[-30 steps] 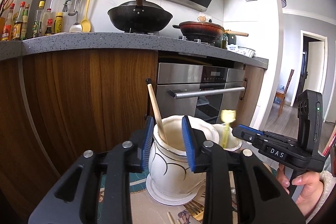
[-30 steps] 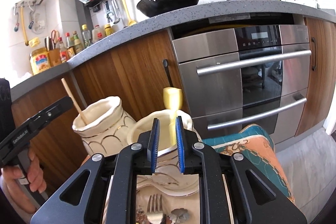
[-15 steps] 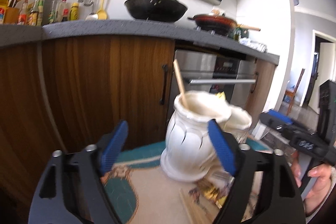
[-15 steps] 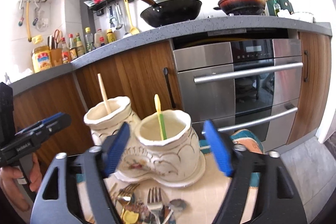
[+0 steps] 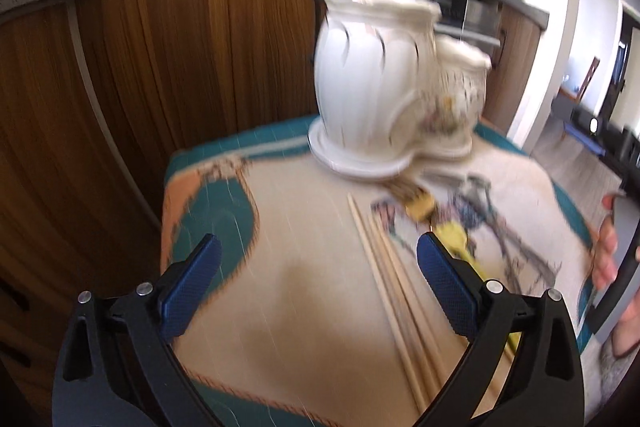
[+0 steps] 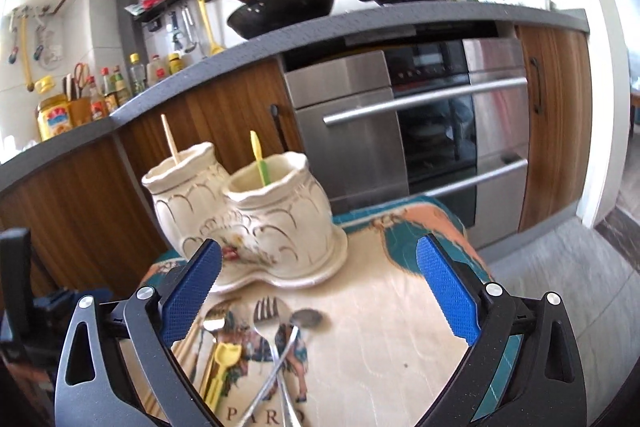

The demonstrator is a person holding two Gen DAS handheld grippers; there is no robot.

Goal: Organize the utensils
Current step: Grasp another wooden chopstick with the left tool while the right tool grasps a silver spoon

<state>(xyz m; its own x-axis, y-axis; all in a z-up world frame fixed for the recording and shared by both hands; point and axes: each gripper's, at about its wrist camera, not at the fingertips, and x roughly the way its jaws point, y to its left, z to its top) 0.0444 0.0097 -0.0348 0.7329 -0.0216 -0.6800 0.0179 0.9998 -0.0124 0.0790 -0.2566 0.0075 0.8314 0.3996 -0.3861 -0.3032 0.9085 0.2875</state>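
A white ceramic double-pot holder [image 6: 248, 219] stands at the far side of a small cloth-covered table [image 6: 384, 339]. Its left pot holds a wooden chopstick [image 6: 170, 141], its right pot a yellow-green utensil [image 6: 260, 163]. The holder also shows in the left wrist view [image 5: 376, 83]. Several wooden chopsticks [image 5: 392, 279] and a yellow-handled utensil [image 5: 452, 235] lie on the cloth. A fork [image 6: 266, 315], spoons [image 6: 304, 319] and a yellow-handled piece [image 6: 224, 359] lie in front of the holder. My left gripper [image 5: 316, 287] is open and empty above the cloth. My right gripper [image 6: 316, 287] is open and empty above the cutlery.
Wooden kitchen cabinets [image 5: 180, 47] and a steel oven [image 6: 420, 131] stand right behind the table. A grey counter [image 6: 240, 55] above carries pans and bottles. The table edge drops to the floor [image 6: 580, 267] on the right.
Both grippers let go of their utensils into the pots, opened wide and pulled back. The left gripper has tilted down toward the chopsticks on the cloth.
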